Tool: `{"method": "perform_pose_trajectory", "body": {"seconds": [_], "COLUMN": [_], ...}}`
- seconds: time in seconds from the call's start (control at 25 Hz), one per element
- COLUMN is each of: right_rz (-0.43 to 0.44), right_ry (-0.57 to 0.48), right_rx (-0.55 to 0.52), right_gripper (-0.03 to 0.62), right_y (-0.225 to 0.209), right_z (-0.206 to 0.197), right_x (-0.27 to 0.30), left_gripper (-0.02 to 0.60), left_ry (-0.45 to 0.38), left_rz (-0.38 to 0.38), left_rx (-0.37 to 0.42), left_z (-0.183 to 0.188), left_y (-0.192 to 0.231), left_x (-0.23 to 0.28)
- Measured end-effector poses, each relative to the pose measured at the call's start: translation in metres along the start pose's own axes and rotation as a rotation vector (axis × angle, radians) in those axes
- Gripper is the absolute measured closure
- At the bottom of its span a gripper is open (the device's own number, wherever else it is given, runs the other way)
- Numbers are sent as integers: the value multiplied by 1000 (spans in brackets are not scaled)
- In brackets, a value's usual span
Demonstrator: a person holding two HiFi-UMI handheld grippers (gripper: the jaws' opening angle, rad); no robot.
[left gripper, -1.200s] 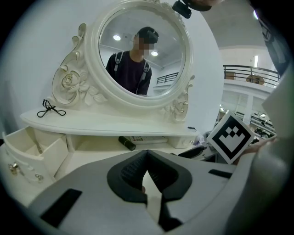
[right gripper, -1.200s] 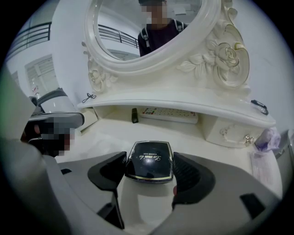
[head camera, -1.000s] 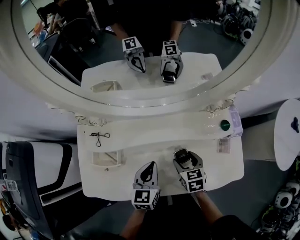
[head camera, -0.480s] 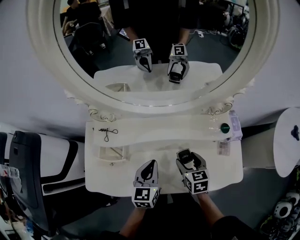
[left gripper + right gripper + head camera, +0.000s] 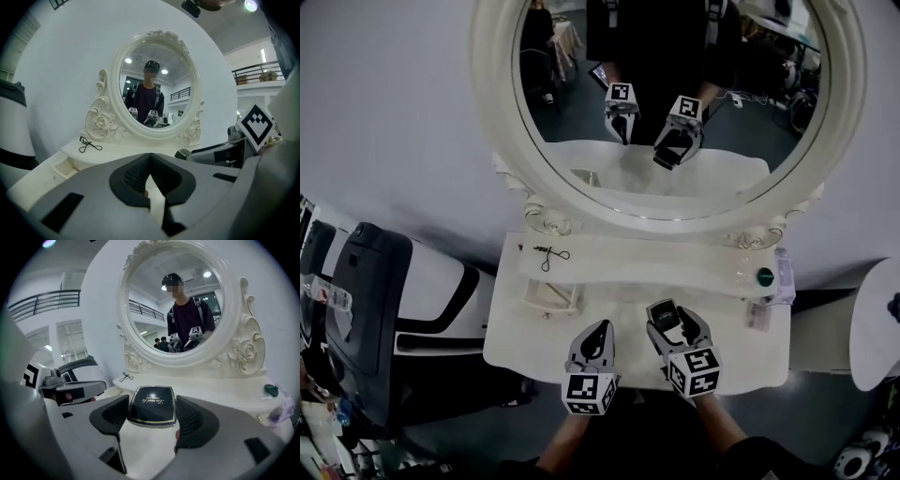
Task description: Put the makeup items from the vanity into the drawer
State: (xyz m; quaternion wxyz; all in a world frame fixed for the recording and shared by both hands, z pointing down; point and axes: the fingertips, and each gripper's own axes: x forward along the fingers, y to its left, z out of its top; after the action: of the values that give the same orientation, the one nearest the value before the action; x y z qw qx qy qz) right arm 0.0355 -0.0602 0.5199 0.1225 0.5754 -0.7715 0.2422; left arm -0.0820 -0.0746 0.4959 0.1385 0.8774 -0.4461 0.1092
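View swung up: more mirror (image 5: 675,103); eyelash curler (image 5: 551,255) lies on vanity (image 5: 628,278).

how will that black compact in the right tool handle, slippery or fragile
The black compact looks glossy, so it may slip in the right tool. It looks rigid and flat, so it likely won't flex or roll. Gripped only by its edges, it could pivot.

The white vanity (image 5: 525,342) carries an oval mirror (image 5: 666,218) at its far edge, and its left drawer (image 5: 553,298) is open. A black curler (image 5: 551,255) lies far left. A green disc (image 5: 765,277), clear pouch (image 5: 785,278) and small packet (image 5: 757,316) lie right.
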Motion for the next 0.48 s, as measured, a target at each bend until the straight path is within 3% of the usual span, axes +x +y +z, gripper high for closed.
{"method": "perform_pose_trajectory", "body": {"seconds": [0.48], "right_rz": [239], "right_ry": [-34], "right_rx": [-136], "right_gripper": [283], "right_y": [99], "right_z": [32], "right_x": [33], "left_gripper": [568], "left_ry": [-69], "left_rz": [213], "left_rx": [-31], "left_z": [11], "left_y": [66], "left_x": [-61]}}
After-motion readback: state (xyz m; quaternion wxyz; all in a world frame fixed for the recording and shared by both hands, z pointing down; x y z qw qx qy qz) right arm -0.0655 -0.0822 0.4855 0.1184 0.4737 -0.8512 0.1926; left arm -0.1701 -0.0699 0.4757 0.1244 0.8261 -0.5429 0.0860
